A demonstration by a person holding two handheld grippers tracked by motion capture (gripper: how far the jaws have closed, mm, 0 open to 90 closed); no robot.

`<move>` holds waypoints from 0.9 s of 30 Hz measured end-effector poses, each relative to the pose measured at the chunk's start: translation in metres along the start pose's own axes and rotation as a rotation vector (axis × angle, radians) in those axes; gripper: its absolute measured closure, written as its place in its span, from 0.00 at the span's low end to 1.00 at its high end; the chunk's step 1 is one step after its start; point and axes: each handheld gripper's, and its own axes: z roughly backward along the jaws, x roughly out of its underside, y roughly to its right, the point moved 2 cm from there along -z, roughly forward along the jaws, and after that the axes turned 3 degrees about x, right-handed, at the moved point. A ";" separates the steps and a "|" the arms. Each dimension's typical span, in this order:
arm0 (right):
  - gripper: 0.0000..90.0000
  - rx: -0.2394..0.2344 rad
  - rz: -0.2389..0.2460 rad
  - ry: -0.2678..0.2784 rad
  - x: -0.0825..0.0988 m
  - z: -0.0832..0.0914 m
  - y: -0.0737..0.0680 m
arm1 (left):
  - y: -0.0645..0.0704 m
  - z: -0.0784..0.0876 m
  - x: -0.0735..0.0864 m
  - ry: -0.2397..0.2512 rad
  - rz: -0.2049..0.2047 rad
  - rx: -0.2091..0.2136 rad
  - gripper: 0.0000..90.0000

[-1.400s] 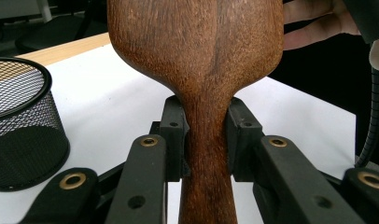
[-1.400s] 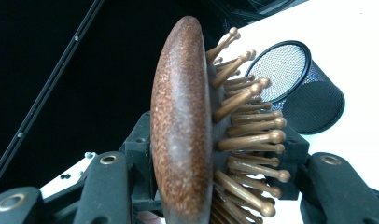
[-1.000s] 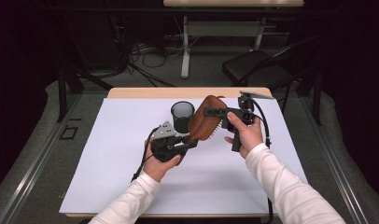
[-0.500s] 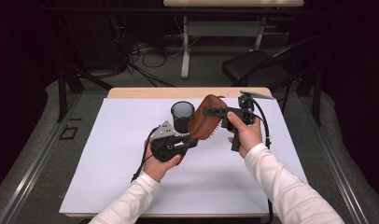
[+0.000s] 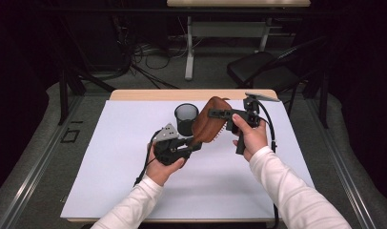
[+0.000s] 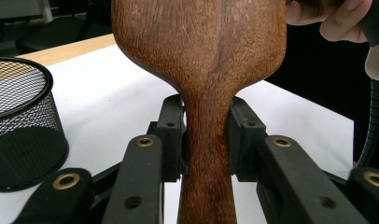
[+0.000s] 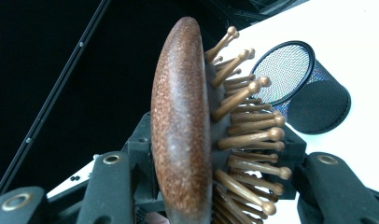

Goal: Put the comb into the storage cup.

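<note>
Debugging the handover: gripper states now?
Left gripper: shut on the brush handle.
Right gripper: shut on the brush head.

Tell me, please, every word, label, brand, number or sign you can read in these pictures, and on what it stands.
There is none to read: the wooden hairbrush, the black mesh cup, the white table cover and both tools, left and right, show no word, number or brand.
</note>
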 end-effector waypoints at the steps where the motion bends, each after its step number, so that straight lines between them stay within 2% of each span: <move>1: 0.53 0.000 -0.001 0.002 0.000 0.000 0.000 | 0.000 0.000 0.000 0.000 0.002 0.000 0.76; 11: 0.53 -0.015 -0.017 0.006 -0.001 0.001 0.001 | -0.001 -0.001 0.001 -0.002 0.025 0.001 0.70; 18: 0.53 -0.001 -0.015 0.012 -0.003 0.003 0.003 | -0.004 0.000 0.001 0.019 0.044 -0.012 0.61; 27: 0.53 0.002 -0.020 0.020 -0.003 0.003 0.005 | -0.007 0.001 0.000 0.045 0.068 -0.019 0.55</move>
